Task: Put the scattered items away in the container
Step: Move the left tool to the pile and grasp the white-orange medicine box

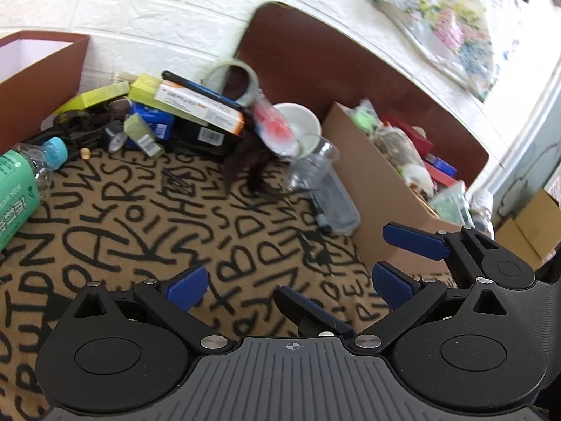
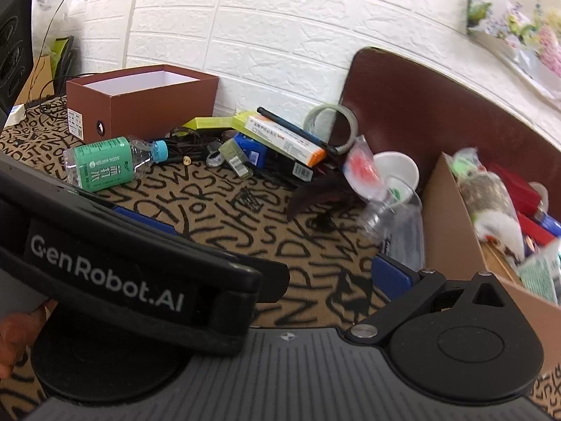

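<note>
A cardboard box (image 1: pixel 364 182) (image 2: pixel 452 231) holding several items stands at the right. Scattered items lie by the wall: a green-labelled bottle (image 2: pixel 105 166) (image 1: pixel 17 186), medicine boxes (image 1: pixel 200 105) (image 2: pixel 284 140), a tape roll (image 1: pixel 233 80) (image 2: pixel 331 122), a white cup (image 1: pixel 298 122) (image 2: pixel 398 170), a clear plastic cup (image 1: pixel 312 166) (image 2: pixel 389 210) and a dark feathery thing (image 1: pixel 245 165) (image 2: pixel 315 193). My left gripper (image 1: pixel 291 286) is open and empty over the cloth. My right gripper (image 1: pixel 350 263) is open and empty beside it; in its own view the left gripper's body (image 2: pixel 122 273) hides its left finger.
A brown open box (image 2: pixel 140 101) (image 1: pixel 38 70) stands at the back left. A letter-patterned cloth (image 1: pixel 140 231) covers the table. A dark chair back (image 2: pixel 438 112) rises behind the cardboard box. A black marker (image 1: pixel 320 214) lies by a grey pouch.
</note>
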`<action>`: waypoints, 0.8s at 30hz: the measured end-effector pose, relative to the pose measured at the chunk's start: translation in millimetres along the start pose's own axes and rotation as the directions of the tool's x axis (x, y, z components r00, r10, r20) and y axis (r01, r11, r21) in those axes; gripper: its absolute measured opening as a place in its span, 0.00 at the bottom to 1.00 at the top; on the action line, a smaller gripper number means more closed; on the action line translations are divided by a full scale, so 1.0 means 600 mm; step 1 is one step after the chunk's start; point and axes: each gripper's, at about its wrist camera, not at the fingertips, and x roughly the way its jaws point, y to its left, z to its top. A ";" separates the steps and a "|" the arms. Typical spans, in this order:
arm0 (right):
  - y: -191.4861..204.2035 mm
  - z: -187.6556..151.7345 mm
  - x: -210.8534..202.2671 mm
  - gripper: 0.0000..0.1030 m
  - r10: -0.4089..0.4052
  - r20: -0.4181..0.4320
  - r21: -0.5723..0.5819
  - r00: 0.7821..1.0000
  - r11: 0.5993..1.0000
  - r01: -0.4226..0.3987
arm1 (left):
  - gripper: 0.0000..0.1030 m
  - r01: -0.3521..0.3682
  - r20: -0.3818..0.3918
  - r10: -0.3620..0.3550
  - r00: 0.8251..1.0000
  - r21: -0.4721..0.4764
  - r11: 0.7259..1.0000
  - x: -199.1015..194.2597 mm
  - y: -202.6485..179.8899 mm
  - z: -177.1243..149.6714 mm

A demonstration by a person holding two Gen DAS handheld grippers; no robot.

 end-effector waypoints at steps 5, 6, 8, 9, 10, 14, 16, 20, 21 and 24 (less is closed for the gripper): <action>-0.005 0.035 0.040 1.00 0.005 0.039 -0.006 0.999 1.000 -0.005 | 0.99 -0.011 0.033 0.011 0.999 0.006 1.000 0.015 0.027 0.044; -0.008 0.043 0.050 1.00 0.005 0.054 -0.002 0.999 1.000 -0.005 | 0.98 -0.018 0.046 0.018 0.999 0.010 1.000 0.018 0.033 0.055; -0.013 0.058 0.073 1.00 0.002 0.080 0.007 0.997 1.000 -0.003 | 0.96 -0.040 0.077 0.039 0.996 0.011 0.999 0.026 0.045 0.080; -0.016 0.065 0.084 1.00 0.003 0.092 0.012 0.996 1.000 -0.004 | 0.96 -0.048 0.093 0.047 0.995 0.007 0.999 0.031 0.052 0.093; -0.020 0.072 0.097 1.00 0.007 0.101 0.016 0.995 1.000 -0.008 | 0.94 -0.051 0.104 0.051 0.993 0.001 0.999 0.037 0.060 0.107; -0.037 0.093 0.147 0.98 0.017 0.109 0.019 0.994 1.000 -0.019 | 0.87 -0.067 0.128 0.070 0.989 -0.022 0.997 0.070 0.096 0.158; -0.046 0.098 0.171 0.95 0.017 0.106 0.025 0.994 0.999 -0.020 | 0.84 -0.086 0.130 0.089 0.988 -0.030 0.996 0.089 0.114 0.180; -0.063 0.105 0.219 0.90 0.031 0.084 0.057 0.996 0.998 -0.036 | 0.83 -0.112 0.127 0.114 0.985 -0.020 0.993 0.127 0.140 0.214; -0.066 0.106 0.230 0.88 0.036 0.076 0.065 0.996 0.997 -0.041 | 0.83 -0.116 0.127 0.117 0.985 -0.014 0.993 0.135 0.143 0.220; -0.075 0.109 0.260 0.84 0.052 0.051 0.081 0.997 0.995 -0.056 | 0.82 -0.118 0.126 0.117 0.985 -0.004 0.993 0.156 0.151 0.237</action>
